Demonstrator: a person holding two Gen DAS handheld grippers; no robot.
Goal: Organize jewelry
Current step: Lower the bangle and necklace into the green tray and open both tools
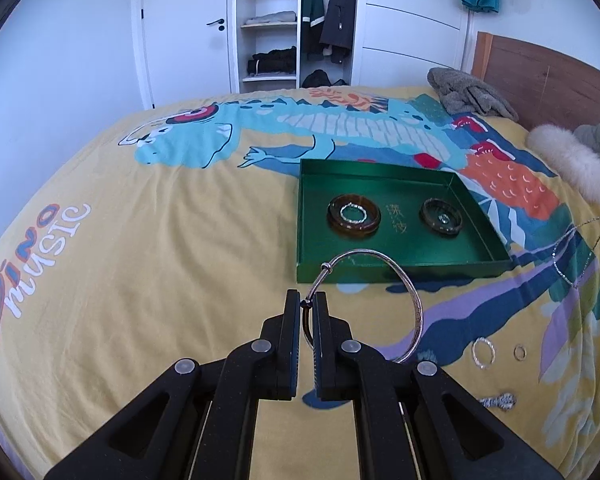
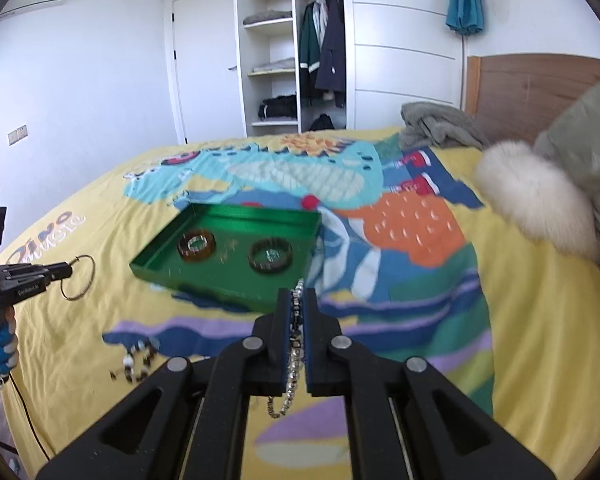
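My left gripper [image 1: 309,299] is shut on a large silver bangle [image 1: 418,304], which stands up above the yellow bedspread just in front of the green tray [image 1: 400,269]. Inside the tray, a brown dish [image 1: 354,216] holds a silver ring and a darker dish [image 1: 440,217] holds a small piece. My right gripper [image 2: 298,297] is shut on a silver bead chain [image 2: 294,376] that hangs between its fingers, near the green tray [image 2: 220,292]. The right wrist view shows the left gripper [image 2: 65,270] with the bangle [image 2: 85,278] at far left.
On the bedspread lie a silver ring [image 1: 483,353], a smaller ring [image 1: 520,352], a sparkly clip [image 1: 498,402] and a dark beaded bracelet [image 2: 138,362]. A grey blanket [image 1: 468,94], a white fluffy cushion [image 2: 536,196] and a wooden headboard [image 1: 548,76] are at the right.
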